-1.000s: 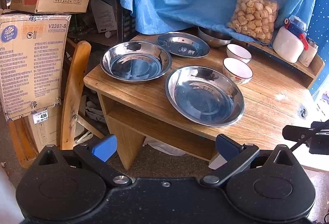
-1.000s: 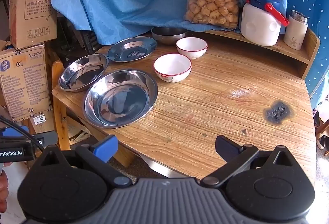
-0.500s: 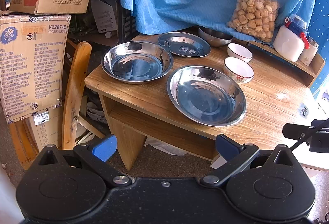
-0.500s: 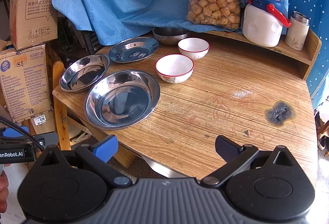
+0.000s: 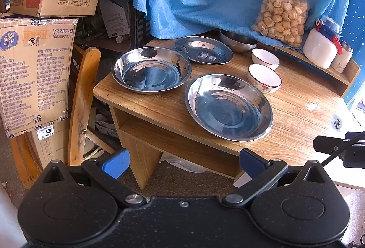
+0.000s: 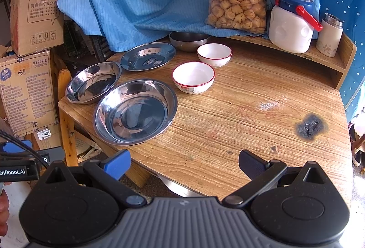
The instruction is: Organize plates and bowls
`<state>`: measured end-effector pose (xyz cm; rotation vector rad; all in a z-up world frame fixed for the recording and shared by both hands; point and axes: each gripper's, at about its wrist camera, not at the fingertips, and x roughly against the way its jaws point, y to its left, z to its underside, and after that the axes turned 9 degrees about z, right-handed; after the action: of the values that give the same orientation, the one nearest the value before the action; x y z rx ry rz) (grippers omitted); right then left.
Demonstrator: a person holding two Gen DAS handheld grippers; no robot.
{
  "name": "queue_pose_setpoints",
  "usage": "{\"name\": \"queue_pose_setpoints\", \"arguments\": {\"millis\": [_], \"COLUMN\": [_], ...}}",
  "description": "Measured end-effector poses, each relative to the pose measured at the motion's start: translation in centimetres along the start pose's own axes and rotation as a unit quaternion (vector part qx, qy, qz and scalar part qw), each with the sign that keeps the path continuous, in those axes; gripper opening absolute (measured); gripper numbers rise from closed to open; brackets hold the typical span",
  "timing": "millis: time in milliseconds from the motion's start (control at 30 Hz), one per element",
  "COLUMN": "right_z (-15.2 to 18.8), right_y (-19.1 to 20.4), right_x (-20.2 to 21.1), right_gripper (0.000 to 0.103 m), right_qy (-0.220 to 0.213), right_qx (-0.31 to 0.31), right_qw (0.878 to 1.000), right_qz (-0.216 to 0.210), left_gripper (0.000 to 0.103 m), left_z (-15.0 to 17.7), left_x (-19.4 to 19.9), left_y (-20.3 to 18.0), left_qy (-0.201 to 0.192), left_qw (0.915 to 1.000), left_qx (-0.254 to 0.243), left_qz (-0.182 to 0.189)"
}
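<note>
Both tools hang off the near edge of the wooden counter (image 6: pixel 251 115), the left tool (image 5: pixel 182 162) and right tool (image 6: pixel 183 163) each spread wide and empty. Three steel plates crowd the left corner: the nearest round steel plate (image 6: pixel 134 111) reaches the edge, with two white red-rimmed bowls (image 6: pixel 194 77) behind. The counter's right half lies open. Only the left view shows the shelf beneath (image 5: pixel 173 134).

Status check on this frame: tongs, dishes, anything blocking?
Left tongs and right tongs open, empty, short of the table. Steel plates and white bowls unstacked. Nothing blocking.
</note>
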<state>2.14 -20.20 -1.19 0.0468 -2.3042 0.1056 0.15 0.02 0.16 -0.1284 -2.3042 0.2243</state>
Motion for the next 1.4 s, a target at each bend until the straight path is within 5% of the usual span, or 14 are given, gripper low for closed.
{"name": "queue_pose_setpoints", "arguments": {"millis": [1400], "right_z": [-0.27], "right_y": [-0.27], "right_x": [-0.54], "right_gripper": [0.103], "right_qy": [0.006], "right_qx": [-0.002], "right_qw": [1.000], "right_qz": [0.002], "left_gripper": [0.102], "left_z": [-0.07], "left_x": [-0.44], "left_y": [-0.02], "left_qy": [0.006], "left_qw": [1.0000], "left_qx": [-0.007], "left_qz": [0.001]}}
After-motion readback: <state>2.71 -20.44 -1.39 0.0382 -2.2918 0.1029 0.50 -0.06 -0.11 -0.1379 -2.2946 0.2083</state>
